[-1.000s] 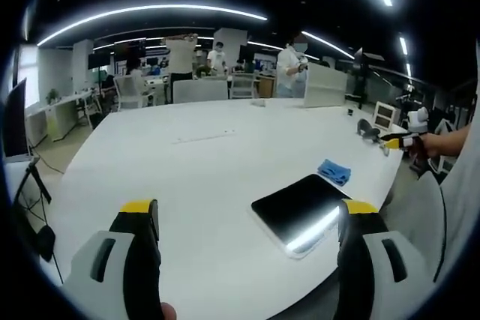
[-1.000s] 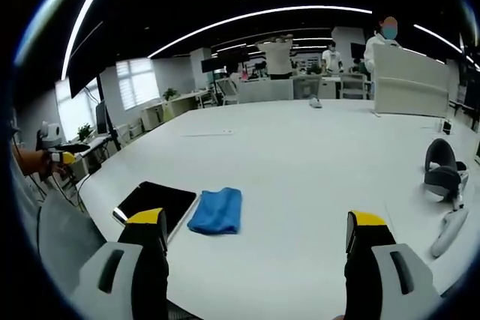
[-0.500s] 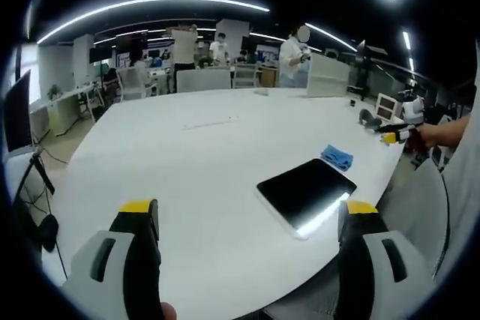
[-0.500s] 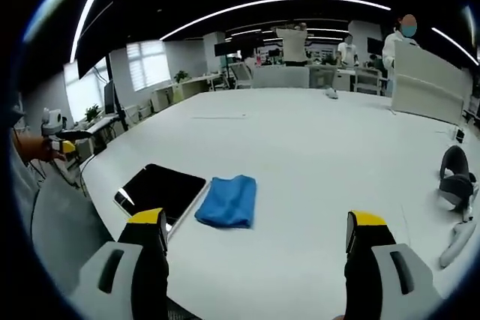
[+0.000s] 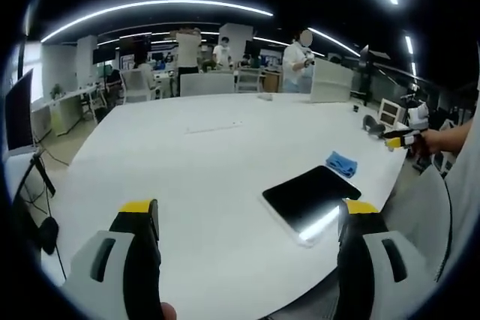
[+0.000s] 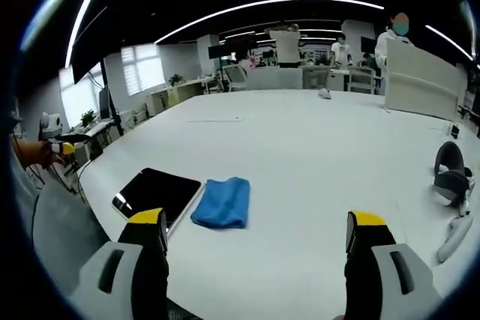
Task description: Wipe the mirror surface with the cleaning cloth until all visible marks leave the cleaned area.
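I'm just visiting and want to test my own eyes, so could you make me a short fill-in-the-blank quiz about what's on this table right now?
1. The folded cleaning cloth is ____ in colour.
2. The cloth lies flat on the white table, right beside the dark ____.
3. Both the left gripper and the right gripper have their jaws ____, holding nothing.
4. The mirror lies near the table's ____.

Missing words: blue; mirror; open; edge

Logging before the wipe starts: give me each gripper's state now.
Left gripper: open, holding nothing, above the white table.
Right gripper: open, holding nothing; the blue cloth lies untouched beside the mirror.
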Action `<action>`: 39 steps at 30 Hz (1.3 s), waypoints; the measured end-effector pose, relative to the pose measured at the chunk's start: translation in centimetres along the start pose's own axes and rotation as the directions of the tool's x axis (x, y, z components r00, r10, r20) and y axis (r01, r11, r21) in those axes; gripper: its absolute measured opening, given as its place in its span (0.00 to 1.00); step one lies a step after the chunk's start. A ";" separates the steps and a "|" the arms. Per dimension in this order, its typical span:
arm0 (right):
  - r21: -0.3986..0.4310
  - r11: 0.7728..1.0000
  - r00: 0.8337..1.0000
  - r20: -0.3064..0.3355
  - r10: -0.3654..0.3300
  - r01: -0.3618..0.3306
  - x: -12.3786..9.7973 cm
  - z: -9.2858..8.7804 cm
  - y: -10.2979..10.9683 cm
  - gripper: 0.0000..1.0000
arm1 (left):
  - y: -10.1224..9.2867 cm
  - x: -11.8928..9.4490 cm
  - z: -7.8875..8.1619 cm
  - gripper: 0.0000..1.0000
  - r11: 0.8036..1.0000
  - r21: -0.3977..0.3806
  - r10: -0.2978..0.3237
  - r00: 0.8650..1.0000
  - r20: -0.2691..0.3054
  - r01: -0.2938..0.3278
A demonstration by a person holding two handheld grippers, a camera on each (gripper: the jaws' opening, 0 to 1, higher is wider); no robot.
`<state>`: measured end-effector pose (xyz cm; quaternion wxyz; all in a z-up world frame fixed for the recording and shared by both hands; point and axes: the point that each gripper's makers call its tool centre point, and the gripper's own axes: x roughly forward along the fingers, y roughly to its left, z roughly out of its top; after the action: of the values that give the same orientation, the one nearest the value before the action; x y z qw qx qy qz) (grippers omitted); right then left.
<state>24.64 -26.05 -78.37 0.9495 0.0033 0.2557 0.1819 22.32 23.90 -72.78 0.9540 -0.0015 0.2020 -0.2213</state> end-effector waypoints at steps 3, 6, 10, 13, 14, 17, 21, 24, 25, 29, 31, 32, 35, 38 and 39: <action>0.011 1.000 1.000 0.006 -0.003 0.003 -0.1 0.1 -0.1 0.98 | -0.4 0.2 0.1 0.99 1.000 0.010 -0.009 1.000 -0.001 0.009; 0.011 1.000 1.000 0.009 -0.001 0.001 -0.2 0.3 -0.2 0.99 | -0.4 0.2 0.1 0.99 1.000 0.010 -0.008 1.000 -0.003 0.008; 0.016 1.000 1.000 0.014 -0.002 0.002 -0.2 0.3 -0.5 0.99 | 0.0 0.1 0.3 0.99 1.000 0.009 -0.001 1.000 0.000 0.001; 0.014 1.000 1.000 0.026 0.000 0.000 -0.2 0.6 -0.4 0.99 | 0.1 0.1 0.2 0.99 1.000 0.010 0.000 1.000 -0.010 0.000; 0.015 1.000 1.000 0.029 0.003 -0.003 -0.1 0.6 -0.4 0.99 | 0.0 0.2 0.3 0.99 1.000 0.016 -0.001 1.000 -0.013 0.001; 0.028 1.000 0.999 0.044 0.000 -0.002 -0.2 0.8 -0.3 0.99 | 0.1 0.1 1.3 0.99 1.000 0.026 0.001 1.000 0.000 -0.001; 0.028 0.999 1.000 0.004 0.016 -0.016 -0.2 -0.8 0.3 0.99 | 0.6 -0.1 1.4 0.99 1.000 0.015 0.011 1.000 0.019 -0.011; 0.012 1.000 1.000 0.008 0.014 -0.014 -0.1 -0.6 0.0 0.99 | 0.3 -0.2 1.0 0.99 1.000 0.010 0.007 1.000 0.018 -0.008; 0.011 1.000 1.000 0.020 0.009 -0.009 -0.2 -0.2 0.0 0.99 | 0.1 -0.2 0.8 0.99 1.000 0.013 0.006 1.000 0.019 -0.006; 0.029 1.000 1.000 0.008 0.007 -0.007 -0.2 -0.5 0.0 0.99 | -0.2 0.1 0.1 0.99 1.000 0.003 0.002 1.000 -0.006 -0.002; 0.023 1.000 1.000 0.012 0.011 -0.011 -0.2 -0.3 0.0 0.99 | -0.4 0.1 0.4 0.99 1.000 0.009 -0.002 1.000 0.006 0.002; 0.020 1.000 1.000 0.012 0.012 -0.012 -0.2 -0.3 0.0 0.99 | -0.4 0.1 0.4 0.99 1.000 0.010 -0.003 1.000 0.007 0.003; 0.030 1.000 1.000 0.013 0.004 -0.004 -0.3 -0.3 -0.2 0.99 | -0.5 0.4 0.4 0.99 1.000 0.010 -0.008 1.000 0.005 0.008; 0.031 1.000 1.000 0.020 -0.001 0.000 -0.4 -0.2 -0.5 0.98 | -0.7 0.5 0.6 0.99 1.000 0.010 -0.011 1.000 0.010 0.011; 0.028 1.000 1.000 0.019 0.000 -0.001 -0.4 -0.2 -0.4 0.99 | -0.7 0.5 0.7 0.99 1.000 0.011 -0.012 1.000 0.012 0.012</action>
<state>24.32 -26.59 -78.39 0.9517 0.0185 0.2492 0.1785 22.73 22.99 -72.30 0.9539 0.0012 0.1952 -0.2281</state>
